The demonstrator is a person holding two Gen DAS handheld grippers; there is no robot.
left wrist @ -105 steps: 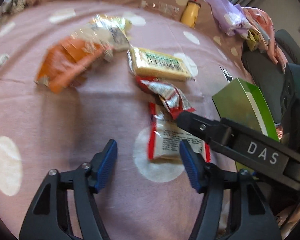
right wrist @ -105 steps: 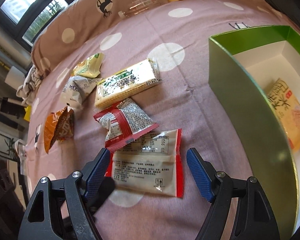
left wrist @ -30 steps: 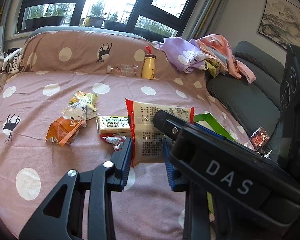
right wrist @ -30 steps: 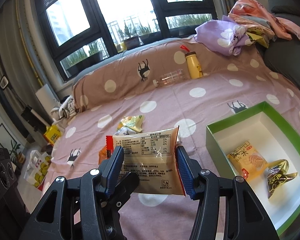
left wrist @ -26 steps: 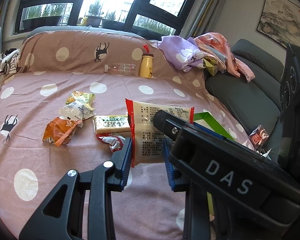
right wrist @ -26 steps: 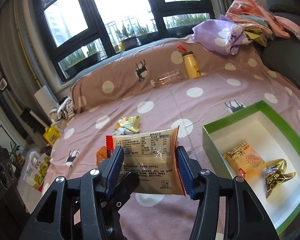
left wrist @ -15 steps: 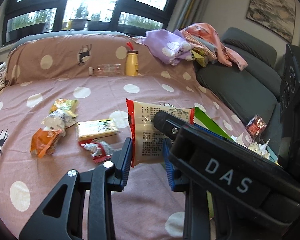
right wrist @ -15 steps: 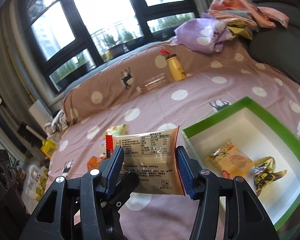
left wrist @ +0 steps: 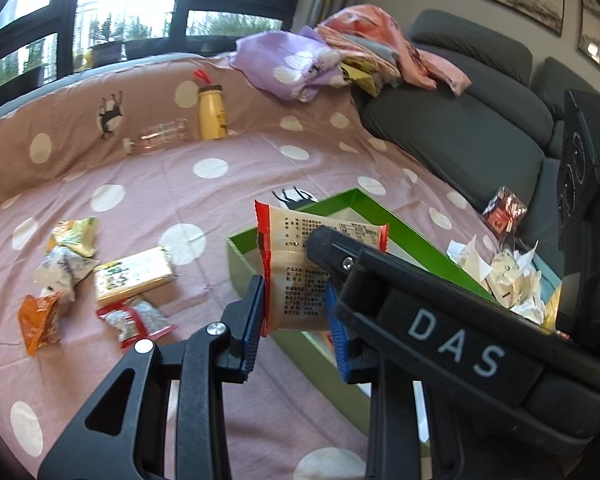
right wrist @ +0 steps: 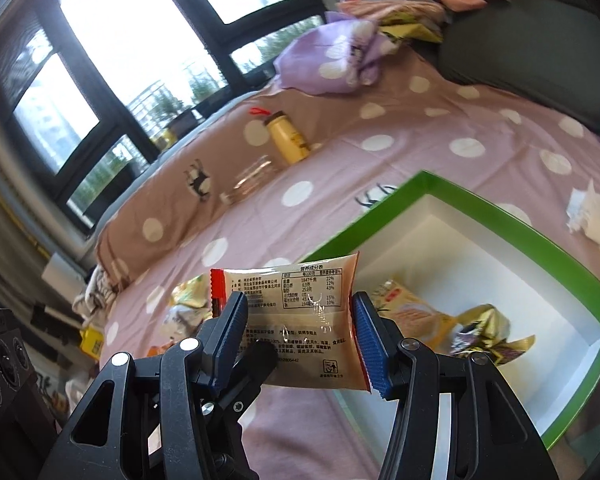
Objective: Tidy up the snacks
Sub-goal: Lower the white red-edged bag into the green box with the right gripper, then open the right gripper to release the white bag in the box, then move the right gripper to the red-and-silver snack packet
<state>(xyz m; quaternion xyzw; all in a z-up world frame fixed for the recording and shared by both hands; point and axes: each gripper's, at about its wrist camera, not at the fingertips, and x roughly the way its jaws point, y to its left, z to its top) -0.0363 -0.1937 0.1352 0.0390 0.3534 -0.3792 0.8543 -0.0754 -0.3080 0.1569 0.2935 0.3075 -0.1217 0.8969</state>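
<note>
Both grippers are shut on one beige snack packet with red ends (left wrist: 296, 276), held in the air. My left gripper (left wrist: 296, 312) pinches its narrow sides; my right gripper (right wrist: 300, 336) pinches the packet (right wrist: 300, 312) across its width. The packet hangs over the near left edge of a green box with a white inside (right wrist: 496, 224), which also shows in the left wrist view (left wrist: 412, 240). In the box lie a yellow packet (right wrist: 408, 312) and a gold wrapped snack (right wrist: 488, 332). Several loose snacks (left wrist: 132, 276) lie on the pink dotted bed cover at left.
A yellow bottle (left wrist: 211, 114) and a clear bottle (left wrist: 158, 140) lie at the back of the bed. Crumpled white paper (left wrist: 508, 276) and a red wrapper (left wrist: 504, 212) sit right of the box. A grey sofa (left wrist: 460, 128) with clothes stands at right.
Both grippers closed on the packet, lifted it off the bed and carried it right; the green box now lies right under and behind it.
</note>
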